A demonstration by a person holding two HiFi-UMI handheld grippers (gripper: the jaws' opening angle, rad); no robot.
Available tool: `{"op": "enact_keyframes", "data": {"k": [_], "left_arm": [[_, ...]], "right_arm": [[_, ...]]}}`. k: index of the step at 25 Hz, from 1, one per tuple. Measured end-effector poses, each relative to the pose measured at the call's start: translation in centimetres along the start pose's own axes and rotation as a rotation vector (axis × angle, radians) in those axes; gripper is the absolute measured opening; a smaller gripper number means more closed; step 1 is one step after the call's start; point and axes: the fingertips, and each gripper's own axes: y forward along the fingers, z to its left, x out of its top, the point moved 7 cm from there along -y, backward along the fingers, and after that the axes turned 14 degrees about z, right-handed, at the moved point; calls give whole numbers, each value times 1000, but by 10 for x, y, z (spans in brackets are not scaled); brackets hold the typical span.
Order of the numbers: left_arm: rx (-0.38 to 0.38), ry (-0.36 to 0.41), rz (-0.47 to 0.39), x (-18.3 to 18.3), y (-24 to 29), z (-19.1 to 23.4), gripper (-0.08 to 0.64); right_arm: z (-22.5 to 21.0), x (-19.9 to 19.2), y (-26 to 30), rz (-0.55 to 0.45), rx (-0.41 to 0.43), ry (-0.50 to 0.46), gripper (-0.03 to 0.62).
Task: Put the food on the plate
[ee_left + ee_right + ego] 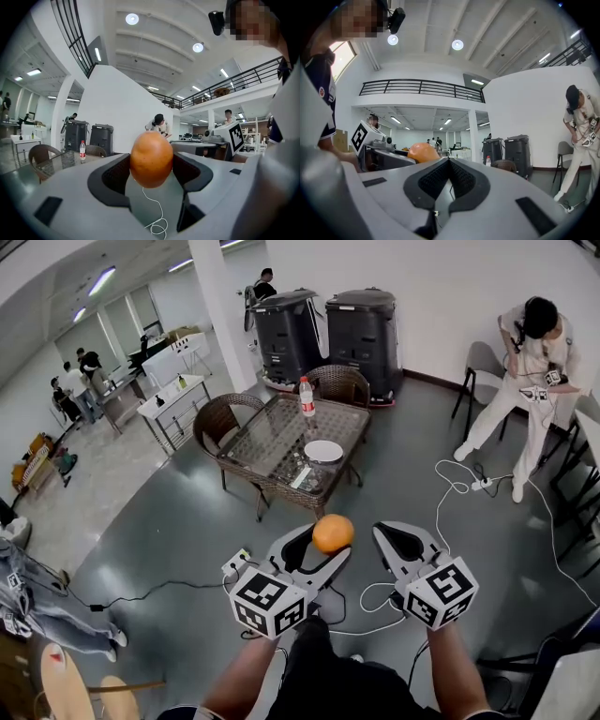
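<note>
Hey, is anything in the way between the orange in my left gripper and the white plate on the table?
Nothing visible blocks it. The orange sits in the left gripper above open floor, and the plate lies empty on the table. The bottle stands behind the plate, out of the path.

left hand-held gripper (pixel 322 545): level, clamped on orange (pixel 333 533) | right hand-held gripper (pixel 397 540): level, jaws together, empty
</note>
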Motion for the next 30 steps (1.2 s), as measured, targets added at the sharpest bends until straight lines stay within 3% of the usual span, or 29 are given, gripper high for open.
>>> {"op": "enact_keyframes", "data": {"k": [13, 21, 30], "left_arm": [[-36, -1, 3, 19, 63, 69, 291], [-67, -14, 31, 44, 111, 153, 291], [-98, 2, 56, 71, 150, 262, 291]], "right_arm": [[-63, 7, 64, 26, -33, 13, 5], [-111, 25, 143, 51, -44, 41, 5], [-152, 55, 240, 109, -112, 67, 5]]}}
